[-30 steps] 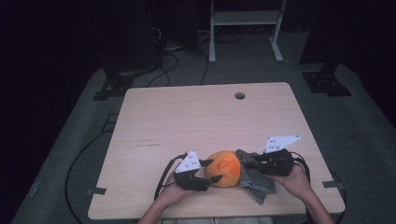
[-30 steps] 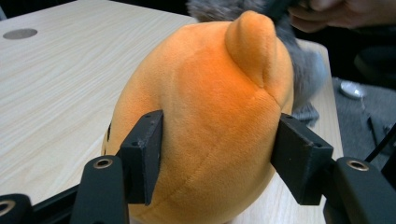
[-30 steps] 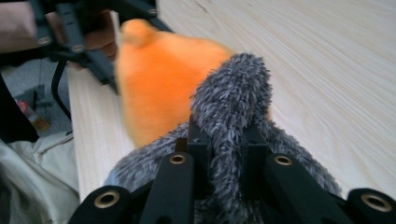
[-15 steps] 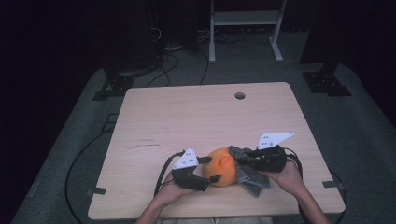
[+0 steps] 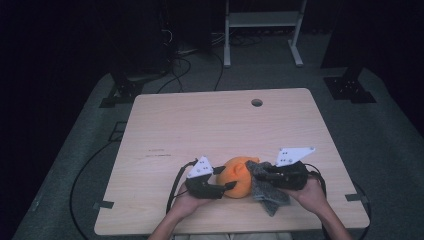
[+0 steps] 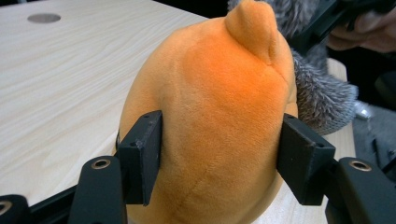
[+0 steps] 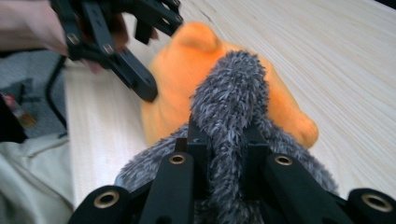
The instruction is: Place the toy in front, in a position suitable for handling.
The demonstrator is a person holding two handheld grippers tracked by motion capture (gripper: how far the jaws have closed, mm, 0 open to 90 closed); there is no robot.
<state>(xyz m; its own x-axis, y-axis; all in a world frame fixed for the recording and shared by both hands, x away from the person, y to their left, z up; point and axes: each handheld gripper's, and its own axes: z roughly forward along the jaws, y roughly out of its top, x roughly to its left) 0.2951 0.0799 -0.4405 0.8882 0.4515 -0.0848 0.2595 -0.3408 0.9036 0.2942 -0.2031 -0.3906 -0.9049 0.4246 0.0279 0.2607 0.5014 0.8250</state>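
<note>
Near the front edge of the tabletop (image 5: 210,125), a little right of its middle, the high view shows an orange plush toy (image 5: 239,176) lying with a grey fuzzy cloth (image 5: 264,187) draped against its right side. The left gripper (image 5: 226,185) reaches in from the toy's left and the right gripper (image 5: 256,175) from its right, each held in a hand that comes in over the front edge.

From the left gripper view, the orange plush toy (image 6: 219,116) sits between the two black jaws, which have just been closing; the pads (image 6: 140,158) press into its sides, so the claw is clamped on the toy. Behind it the grey fuzzy cloth (image 6: 322,98) bulges out past the toy's far side.

Along the right gripper view, the jaws stand close together and pinch a raised fold of the grey fuzzy cloth (image 7: 231,102), with the orange plush toy (image 7: 187,79) lying under and beyond it and the left gripper (image 7: 140,84) at its far side.

The step in hand looks like working the cloth over or off the toy while the toy is held steady. The next move probably calls for the left claw to keep its hold while the right draws the fold along the toy without letting the fuzz slip from the pinch.
</note>
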